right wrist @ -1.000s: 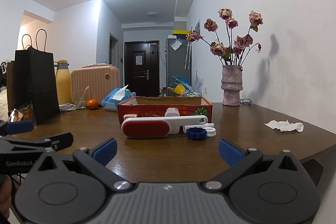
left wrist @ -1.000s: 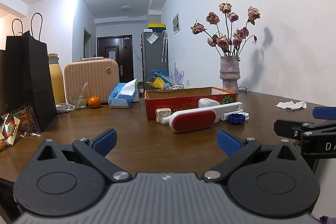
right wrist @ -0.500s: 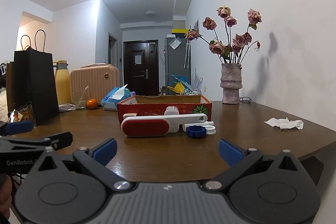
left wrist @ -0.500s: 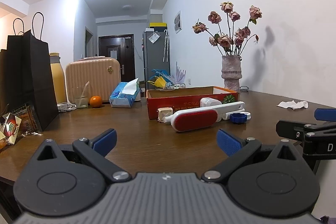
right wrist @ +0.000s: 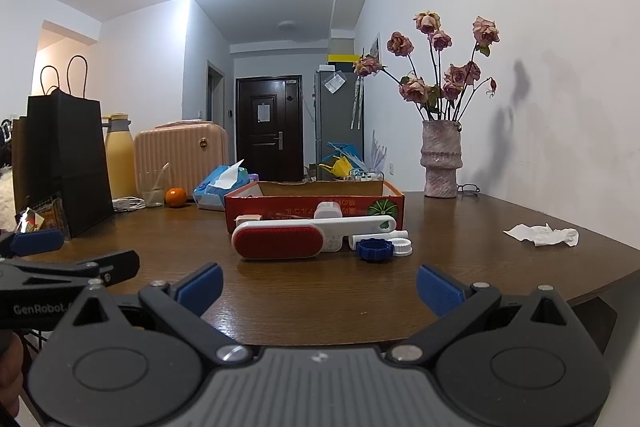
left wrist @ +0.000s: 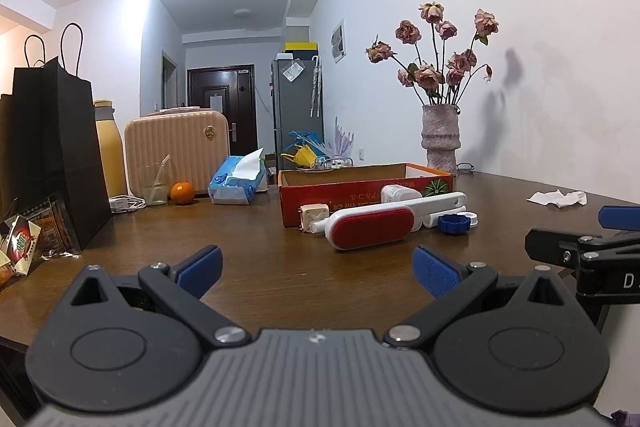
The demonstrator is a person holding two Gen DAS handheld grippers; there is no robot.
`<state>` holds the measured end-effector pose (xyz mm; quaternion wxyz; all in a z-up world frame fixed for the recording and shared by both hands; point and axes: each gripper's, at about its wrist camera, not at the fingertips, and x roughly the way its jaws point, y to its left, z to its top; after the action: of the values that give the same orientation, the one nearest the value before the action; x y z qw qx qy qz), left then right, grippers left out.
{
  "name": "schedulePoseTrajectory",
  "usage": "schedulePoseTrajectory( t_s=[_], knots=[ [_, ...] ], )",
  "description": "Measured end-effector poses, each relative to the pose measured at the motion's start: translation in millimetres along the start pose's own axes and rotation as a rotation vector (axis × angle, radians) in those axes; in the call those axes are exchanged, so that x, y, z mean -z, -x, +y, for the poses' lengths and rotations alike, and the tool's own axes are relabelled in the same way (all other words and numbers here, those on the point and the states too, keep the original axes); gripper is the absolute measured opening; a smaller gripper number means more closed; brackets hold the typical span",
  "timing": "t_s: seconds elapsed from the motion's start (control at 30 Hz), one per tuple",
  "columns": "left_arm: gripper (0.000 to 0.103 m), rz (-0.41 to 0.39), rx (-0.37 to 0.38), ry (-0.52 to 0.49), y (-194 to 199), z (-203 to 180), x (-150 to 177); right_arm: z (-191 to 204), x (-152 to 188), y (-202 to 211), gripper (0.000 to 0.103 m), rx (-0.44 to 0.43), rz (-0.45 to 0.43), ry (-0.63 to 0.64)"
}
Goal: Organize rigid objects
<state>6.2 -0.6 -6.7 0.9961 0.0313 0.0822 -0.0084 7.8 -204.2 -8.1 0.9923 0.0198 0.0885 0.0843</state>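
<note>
Lint brush: a white plastic lint brush with an oval red pad (left wrist: pixel 370 226) lies flat on the dark brown wooden table (left wrist: pixel 256 243), just in front of the box, handle pointing right.
Left gripper (left wrist: pixel 316 265): 2 blue-padded fingers spread wide apart, holding nothing, low above the near table edge.
Right gripper (right wrist: pixel 318 283): fingers likewise spread, holding nothing, level with the left one; each shows at the edge of the other's view.
Small items: a blue ridged round cap (right wrist: pixel 373 249) and a white round lid (right wrist: pixel 403 249) sit just right of the brush pad; a white squarish plug (left wrist: pixel 314 218) sits at its left end; a white bottle (right wrist: pixel 329 213) stands behind the handle.
Box: a shallow open red cardboard box (left wrist: pixel 360 193) stands against these things.
Beyond: a crumpled white tissue (right wrist: pixel 542 234) lies well to the right; a mottled stone vase of dried pink roses (right wrist: pixel 440 163) stands near the wall; a black paper bag (left wrist: pixel 52 155) stands far left.
</note>
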Motion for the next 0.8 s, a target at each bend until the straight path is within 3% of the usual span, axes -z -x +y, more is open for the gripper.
schedulePoseTrajectory(
  t_s=[0.8],
  knots=[
    [0.103, 0.004, 0.004, -0.008, -2.9, -2.0, 0.6, -5.4, 2.6, -4.0, 0.103, 0.007, 0.004, -0.020]
  ],
)
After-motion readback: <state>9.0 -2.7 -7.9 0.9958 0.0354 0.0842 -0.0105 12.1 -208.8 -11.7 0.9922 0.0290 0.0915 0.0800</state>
